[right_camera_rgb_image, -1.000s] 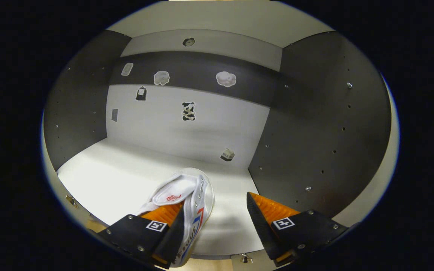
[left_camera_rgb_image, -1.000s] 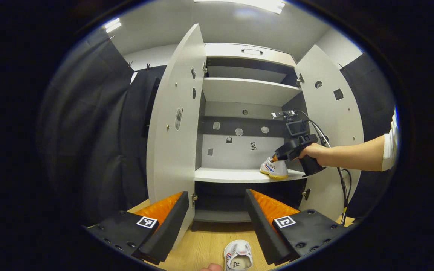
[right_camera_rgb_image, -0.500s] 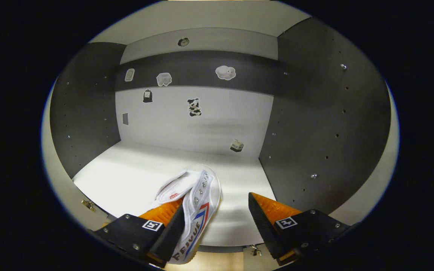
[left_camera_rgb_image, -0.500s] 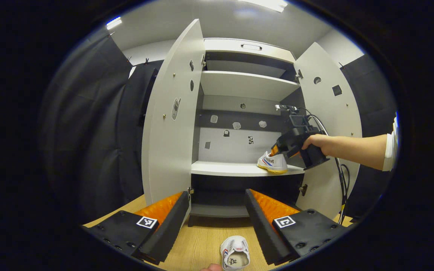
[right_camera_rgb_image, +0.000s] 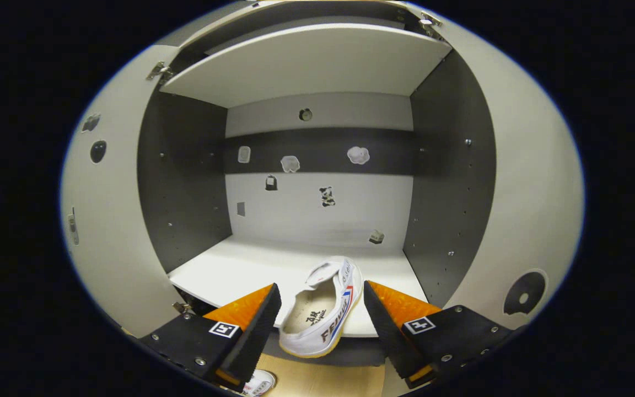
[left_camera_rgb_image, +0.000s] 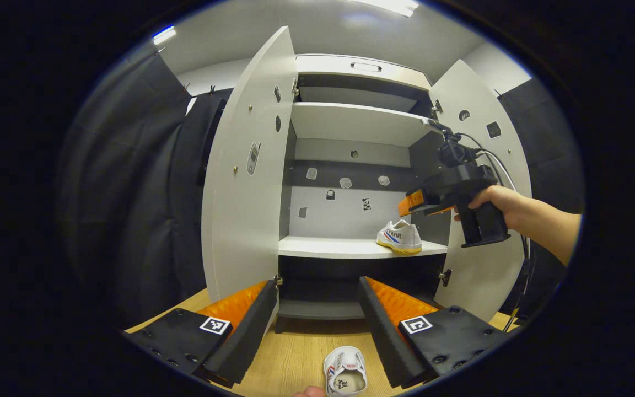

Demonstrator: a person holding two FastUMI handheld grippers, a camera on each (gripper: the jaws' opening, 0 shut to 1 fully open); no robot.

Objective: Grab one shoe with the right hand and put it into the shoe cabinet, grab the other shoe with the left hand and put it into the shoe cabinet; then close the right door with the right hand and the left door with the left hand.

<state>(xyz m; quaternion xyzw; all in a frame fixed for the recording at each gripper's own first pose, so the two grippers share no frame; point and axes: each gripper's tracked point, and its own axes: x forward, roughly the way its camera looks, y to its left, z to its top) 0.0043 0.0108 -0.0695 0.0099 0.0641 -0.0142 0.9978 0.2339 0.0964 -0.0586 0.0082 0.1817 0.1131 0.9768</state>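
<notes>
On the middle shelf [left_camera_rgb_image: 339,248] of the shoe cabinet [left_camera_rgb_image: 361,71] one shoe [left_camera_rgb_image: 400,237] sits near the right wall, heel at the front lip, with bare shelf to its left. Both doors stand wide. My right gripper [left_camera_rgb_image: 414,201] hangs level above it, spread apart and empty. My left gripper [left_camera_rgb_image: 317,325] gapes over the other shoe [left_camera_rgb_image: 345,375] on the floor [left_camera_rgb_image: 295,358].

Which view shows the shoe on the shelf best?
The right gripper view: the shoe on the shelf sits close, its opening and side stripe plain. In the left gripper view it looks small and distant.
</notes>
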